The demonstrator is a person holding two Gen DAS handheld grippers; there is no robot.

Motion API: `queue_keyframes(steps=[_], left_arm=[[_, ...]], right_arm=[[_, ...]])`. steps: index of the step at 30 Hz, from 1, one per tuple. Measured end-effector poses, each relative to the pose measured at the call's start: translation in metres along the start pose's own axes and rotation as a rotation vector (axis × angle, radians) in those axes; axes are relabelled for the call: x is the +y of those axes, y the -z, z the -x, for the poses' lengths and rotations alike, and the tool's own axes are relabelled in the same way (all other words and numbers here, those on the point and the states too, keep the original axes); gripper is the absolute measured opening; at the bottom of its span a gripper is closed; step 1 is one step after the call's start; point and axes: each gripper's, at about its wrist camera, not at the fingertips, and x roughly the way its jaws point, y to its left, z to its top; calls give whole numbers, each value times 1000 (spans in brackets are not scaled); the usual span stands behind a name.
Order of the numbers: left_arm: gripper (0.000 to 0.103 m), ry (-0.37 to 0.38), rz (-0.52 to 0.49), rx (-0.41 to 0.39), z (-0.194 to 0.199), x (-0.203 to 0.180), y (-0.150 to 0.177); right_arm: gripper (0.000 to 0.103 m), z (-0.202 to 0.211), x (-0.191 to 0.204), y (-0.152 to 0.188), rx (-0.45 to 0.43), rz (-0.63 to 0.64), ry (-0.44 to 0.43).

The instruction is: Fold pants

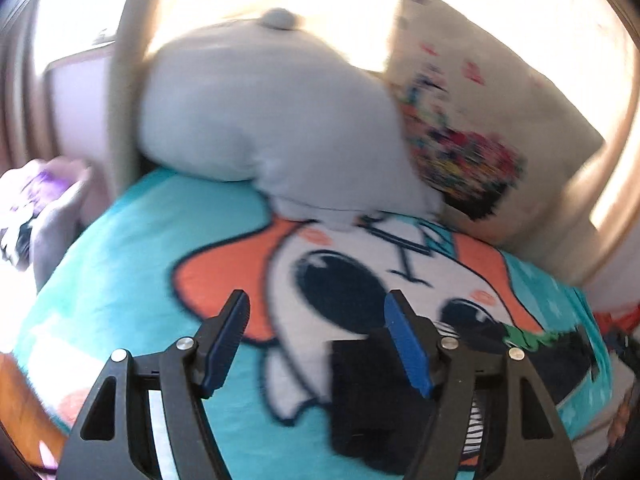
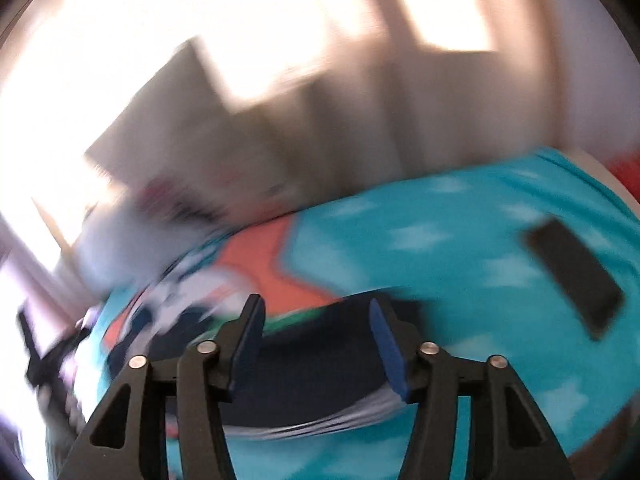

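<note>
While both your grippers hang wide apart and hold nothing, the left gripper (image 1: pixel 316 312) sits left of the dark folded pants (image 1: pixel 372 392) on the turquoise blanket (image 1: pixel 120 264); your right gripper (image 2: pixel 316 316) hovers over the pants, a black phone (image 2: pixel 572 276) to their right.

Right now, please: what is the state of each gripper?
Left gripper: open, holding nothing.
Right gripper: open, holding nothing, above the dark pants.
</note>
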Motion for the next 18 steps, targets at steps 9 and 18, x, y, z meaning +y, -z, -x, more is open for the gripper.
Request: queue_keyframes(steps=[9, 18], left_arm=[[69, -83, 123, -54, 28, 58, 3], [69, -65, 187, -68, 31, 90, 6]], right_arm=[[61, -102, 221, 74, 286, 493, -248], [68, -173, 303, 122, 309, 728, -81]])
